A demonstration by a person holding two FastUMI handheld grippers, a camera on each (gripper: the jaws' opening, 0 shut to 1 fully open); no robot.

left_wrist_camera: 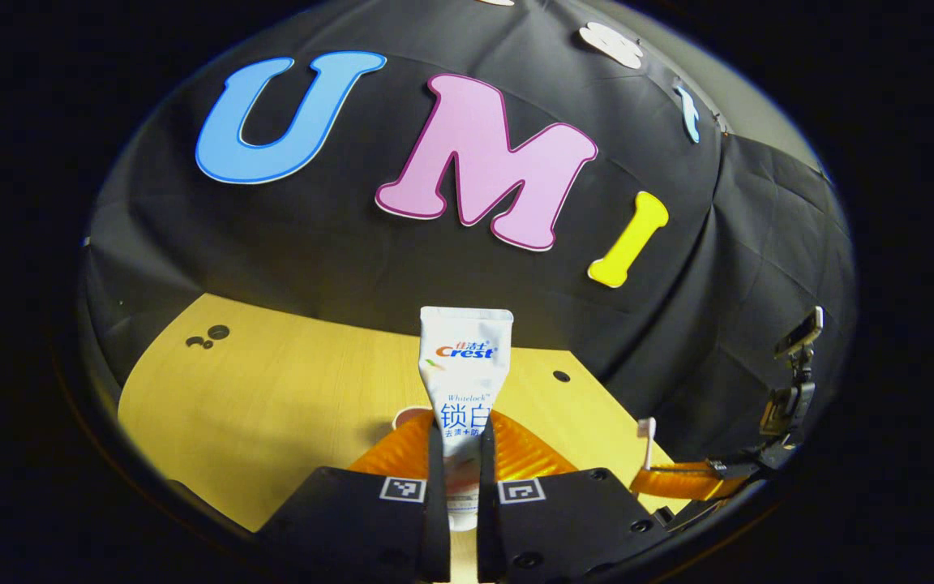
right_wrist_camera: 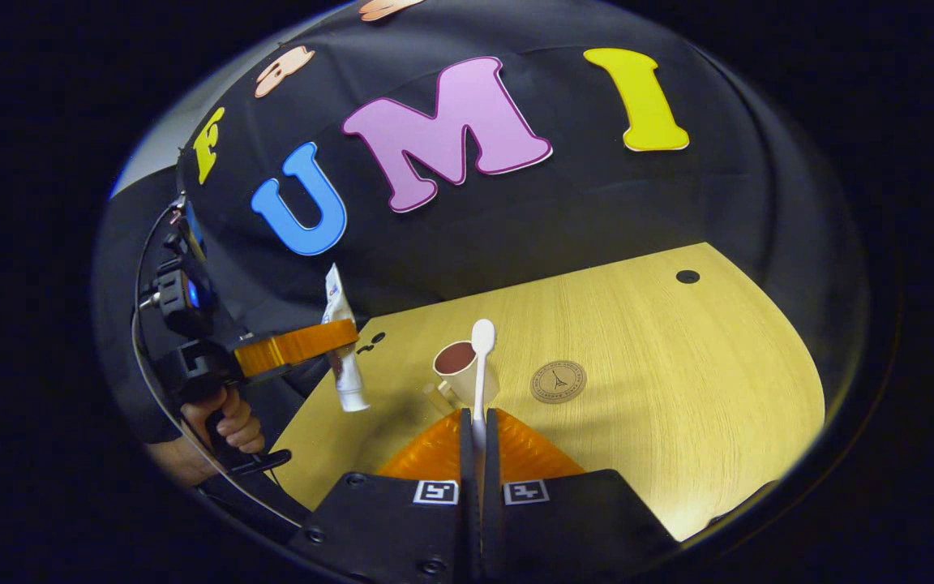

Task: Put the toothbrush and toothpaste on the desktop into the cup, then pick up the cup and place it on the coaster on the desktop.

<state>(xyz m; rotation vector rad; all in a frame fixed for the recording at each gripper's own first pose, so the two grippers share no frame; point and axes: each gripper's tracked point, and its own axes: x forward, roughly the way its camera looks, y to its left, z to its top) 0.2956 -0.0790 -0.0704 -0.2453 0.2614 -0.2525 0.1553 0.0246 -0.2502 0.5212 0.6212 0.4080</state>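
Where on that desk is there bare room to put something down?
Bare wood spreads right of the coaster toward the desk's far hole. It is crowded around the cup, where the right tongs hold the toothbrush and the left tongs hold the toothpaste.

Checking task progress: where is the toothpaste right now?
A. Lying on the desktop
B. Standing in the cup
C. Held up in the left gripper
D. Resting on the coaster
C: the left gripper is shut on the toothpaste, lifted above the desktop.
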